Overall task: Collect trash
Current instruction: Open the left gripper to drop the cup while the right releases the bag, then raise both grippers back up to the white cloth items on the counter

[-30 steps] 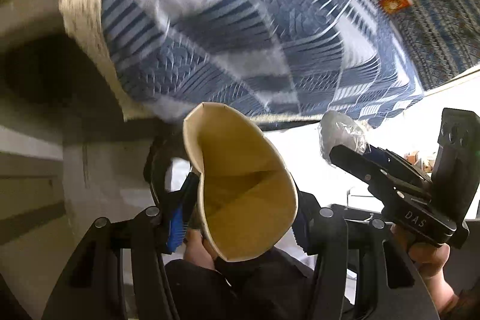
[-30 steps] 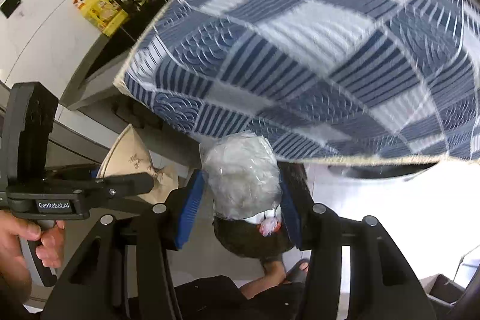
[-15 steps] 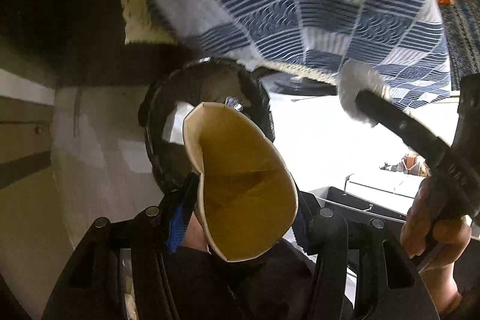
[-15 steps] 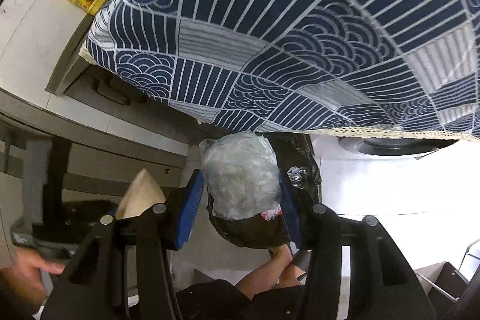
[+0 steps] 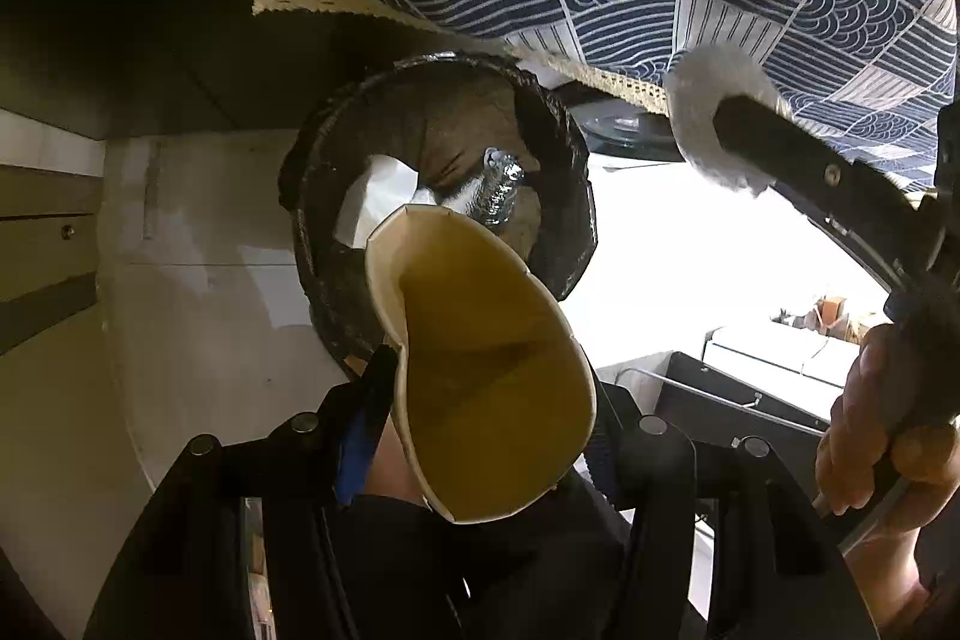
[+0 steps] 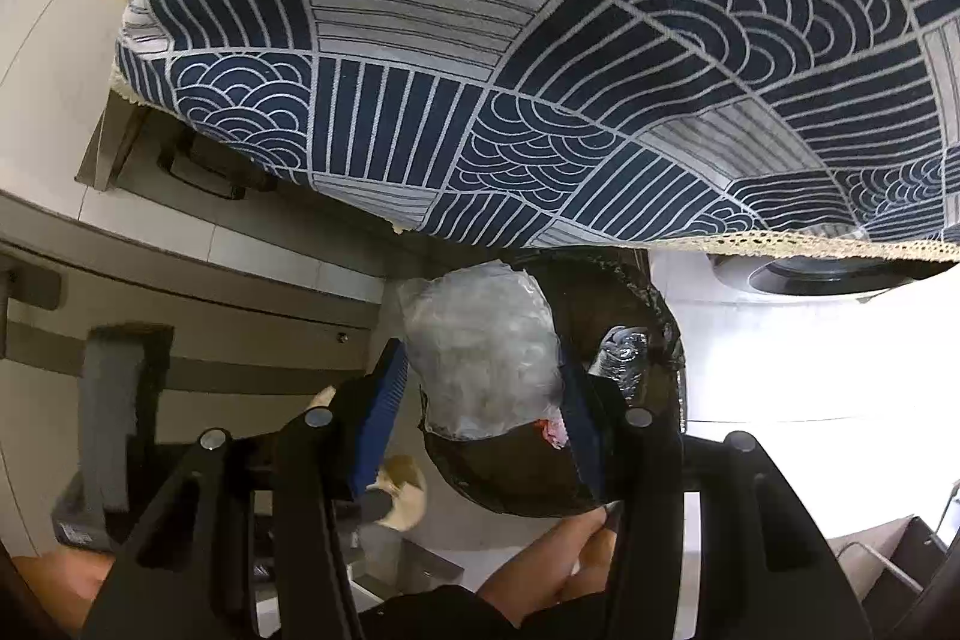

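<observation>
both grippers lower — cup (image 5: 480, 388), wrap (image 6: 480, 346) over bin (image 5: 558, 148).

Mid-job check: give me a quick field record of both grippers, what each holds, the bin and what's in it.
left gripper: shut on squashed paper cup, above the bin mouth
right gripper: shut on crumpled plastic wrap, over the bin
bin: black-lined, open, on the floor below the tablecloth edge
bin contents: white paper, crushed plastic bottle
release: not yet, both items gripped
</observation>
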Tool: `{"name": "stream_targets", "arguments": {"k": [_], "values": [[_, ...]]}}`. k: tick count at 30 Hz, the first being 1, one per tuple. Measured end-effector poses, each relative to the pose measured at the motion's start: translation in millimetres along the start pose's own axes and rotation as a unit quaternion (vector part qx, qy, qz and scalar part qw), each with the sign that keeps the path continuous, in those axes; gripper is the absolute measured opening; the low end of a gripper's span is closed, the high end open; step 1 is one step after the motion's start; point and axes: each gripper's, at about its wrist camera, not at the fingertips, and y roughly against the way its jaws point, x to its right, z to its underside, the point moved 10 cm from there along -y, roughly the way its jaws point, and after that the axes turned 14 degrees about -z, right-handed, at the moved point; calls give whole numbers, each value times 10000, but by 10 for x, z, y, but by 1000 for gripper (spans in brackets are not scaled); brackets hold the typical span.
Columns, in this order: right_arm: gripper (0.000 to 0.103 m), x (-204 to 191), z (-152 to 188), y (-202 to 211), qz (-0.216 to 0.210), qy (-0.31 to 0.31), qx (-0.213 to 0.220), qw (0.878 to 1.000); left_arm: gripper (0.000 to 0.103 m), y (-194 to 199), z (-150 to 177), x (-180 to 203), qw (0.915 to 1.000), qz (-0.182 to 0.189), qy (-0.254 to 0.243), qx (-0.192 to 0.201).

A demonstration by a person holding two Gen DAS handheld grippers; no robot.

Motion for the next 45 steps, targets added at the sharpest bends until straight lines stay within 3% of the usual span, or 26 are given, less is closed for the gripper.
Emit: {"name": "stream_targets", "arguments": {"k": [4,5,7,9,17,27,30,33,35,36,37,38,45], "values": [[53,-41,-21,-18,-88,-35,40,9999,56,12,-60,2,10000,-44,27,14],[61,-74,-54,2,-108,-18,125,9999,57,38,-87,28,10000,-37,-40,42],[74,-119,-128,118,-166,-40,345,9993,76,48,-106,66,9999,-67,-122,64],[74,-152,-201,206,-179,-41,455,9988,85,93,-147,58,9998,-53,-29,201],[74,-247,-309,499,93,-6,614,9981,85,269,-166,73,9996,-139,-39,261],[74,-586,-255,965,223,95,791,9966,85,942,-179,150,9967,-135,-209,777],[83,-655,-226,1132,237,47,951,9952,85,1132,-167,144,9952,-165,-286,917],[85,-711,-219,1292,274,58,1058,9940,85,1316,-195,136,9935,-184,-322,1072],[85,-752,-228,1392,309,63,1113,9933,86,1466,-231,133,9917,-187,-345,1226],[85,-775,-234,1438,313,57,1142,9930,92,1525,-251,132,9908,-207,-361,1286],[88,-821,-251,1510,305,82,1208,9922,95,1594,-273,138,9898,-213,-372,1357],[98,-870,-277,1586,324,143,1305,9908,96,1668,-297,152,9887,-176,-381,1437],[98,-1023,-490,2012,561,466,1810,9808,96,2311,-520,394,9734,-115,-731,2166]]}}
